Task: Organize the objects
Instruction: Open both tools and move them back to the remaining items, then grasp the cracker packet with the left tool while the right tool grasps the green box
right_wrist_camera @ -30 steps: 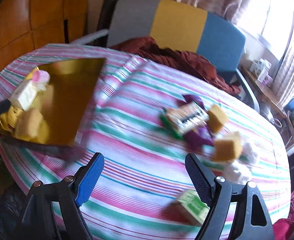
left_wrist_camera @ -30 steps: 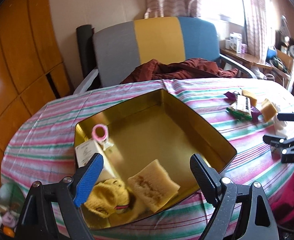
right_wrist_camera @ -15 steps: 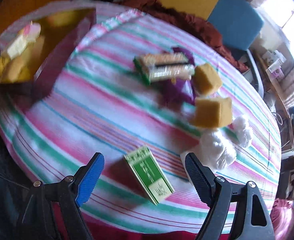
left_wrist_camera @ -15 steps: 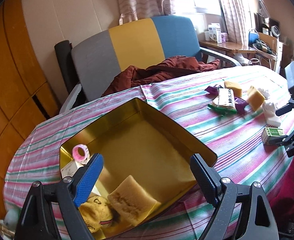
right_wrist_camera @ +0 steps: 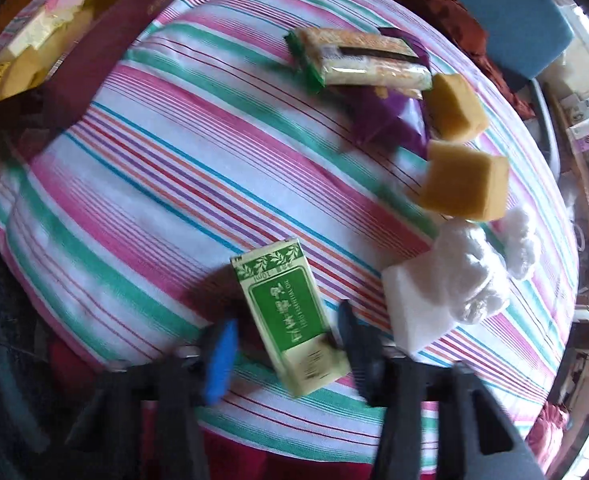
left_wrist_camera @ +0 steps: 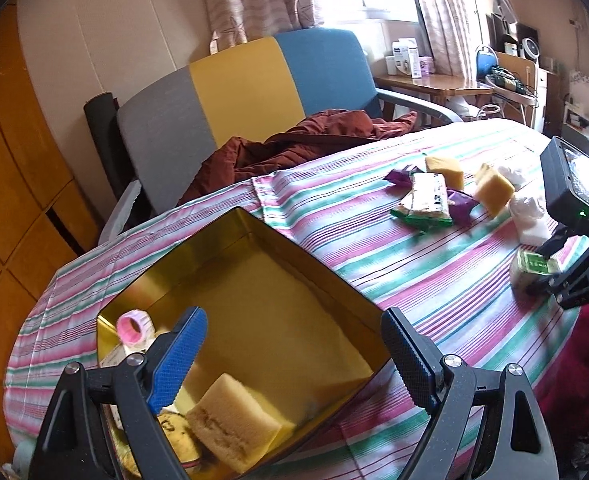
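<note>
A gold tin box [left_wrist_camera: 278, 240] sits on the striped tablecloth and holds a yellow sponge [left_wrist_camera: 238, 428], a pink tape roll [left_wrist_camera: 133, 326] and a white carton. My left gripper [left_wrist_camera: 294, 344] is open and empty above the tin's near side. My right gripper [right_wrist_camera: 290, 344] is open, its fingers either side of a green and white box [right_wrist_camera: 290, 316] lying on the cloth; it also shows in the left wrist view [left_wrist_camera: 536, 266]. Two yellow sponges [right_wrist_camera: 466, 184], a cracker pack [right_wrist_camera: 362, 60], a purple wrapper [right_wrist_camera: 386, 120] and a white block [right_wrist_camera: 426, 300] lie beyond.
A grey, yellow and blue chair [left_wrist_camera: 246, 92] with a maroon cloth [left_wrist_camera: 302, 140] stands behind the table. The table's near edge [right_wrist_camera: 254, 440] runs just under the right gripper. A wooden side table [left_wrist_camera: 434, 84] with boxes is at the back right.
The right gripper has moved down and forward over the green box, which now lies between its fingers. The left gripper has drawn back slightly from the tin.
</note>
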`<state>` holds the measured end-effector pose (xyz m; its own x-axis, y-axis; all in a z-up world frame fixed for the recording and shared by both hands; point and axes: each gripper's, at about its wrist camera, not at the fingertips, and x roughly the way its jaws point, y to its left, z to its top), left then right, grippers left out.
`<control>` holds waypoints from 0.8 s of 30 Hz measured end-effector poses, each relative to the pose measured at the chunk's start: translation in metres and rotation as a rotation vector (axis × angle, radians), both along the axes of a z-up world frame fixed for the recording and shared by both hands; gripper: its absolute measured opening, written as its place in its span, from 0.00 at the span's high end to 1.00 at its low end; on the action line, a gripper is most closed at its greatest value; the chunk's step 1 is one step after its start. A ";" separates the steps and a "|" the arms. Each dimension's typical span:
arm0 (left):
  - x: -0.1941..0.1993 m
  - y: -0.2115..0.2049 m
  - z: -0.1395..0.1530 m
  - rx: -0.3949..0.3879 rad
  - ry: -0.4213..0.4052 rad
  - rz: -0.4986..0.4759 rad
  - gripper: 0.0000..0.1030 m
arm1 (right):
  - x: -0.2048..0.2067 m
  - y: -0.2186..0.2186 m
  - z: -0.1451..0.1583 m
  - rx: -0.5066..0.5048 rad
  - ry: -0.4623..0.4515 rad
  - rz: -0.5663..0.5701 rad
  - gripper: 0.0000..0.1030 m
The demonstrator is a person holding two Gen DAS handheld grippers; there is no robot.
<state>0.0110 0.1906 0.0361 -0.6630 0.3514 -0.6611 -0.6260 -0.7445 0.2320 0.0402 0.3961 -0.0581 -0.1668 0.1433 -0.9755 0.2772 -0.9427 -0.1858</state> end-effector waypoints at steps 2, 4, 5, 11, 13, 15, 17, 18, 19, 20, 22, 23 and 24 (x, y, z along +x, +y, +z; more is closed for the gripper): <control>-0.001 0.005 0.000 0.007 -0.011 -0.012 0.13 | -0.001 0.007 0.004 -0.021 0.021 -0.029 0.71; -0.003 0.012 -0.001 0.011 -0.026 -0.027 0.13 | -0.003 0.015 0.013 -0.049 0.060 -0.069 0.71; -0.004 0.015 -0.001 0.012 -0.033 -0.034 0.13 | -0.004 0.020 0.017 -0.066 0.077 -0.090 0.71; -0.017 0.051 -0.003 0.047 -0.115 -0.081 0.13 | -0.014 0.043 0.027 -0.169 0.131 -0.188 0.70; -0.023 0.064 -0.003 0.055 -0.136 -0.090 0.13 | -0.012 0.045 0.030 -0.210 0.146 -0.199 0.70; -0.029 0.081 -0.004 0.062 -0.164 -0.100 0.13 | -0.010 0.052 0.034 -0.256 0.154 -0.216 0.70; -0.036 0.098 -0.007 0.062 -0.193 -0.116 0.13 | -0.007 0.056 0.032 -0.287 0.152 -0.233 0.70; -0.039 0.108 -0.009 0.057 -0.206 -0.121 0.13 | -0.006 0.056 0.032 -0.300 0.152 -0.237 0.70; -0.043 0.120 -0.011 0.050 -0.222 -0.130 0.13 | -0.005 0.057 0.033 -0.314 0.155 -0.237 0.70; -0.047 0.130 -0.013 0.044 -0.235 -0.137 0.13 | -0.009 0.055 0.033 -0.325 0.157 -0.237 0.70; -0.054 0.147 -0.018 0.033 -0.256 -0.145 0.13 | -0.013 0.059 0.032 -0.353 0.156 -0.240 0.70; -0.059 0.158 -0.021 0.026 -0.272 -0.155 0.13 | -0.015 0.061 0.032 -0.369 0.152 -0.245 0.70; -0.063 0.165 -0.024 0.020 -0.282 -0.159 0.13 | -0.016 0.064 0.031 -0.387 0.149 -0.251 0.70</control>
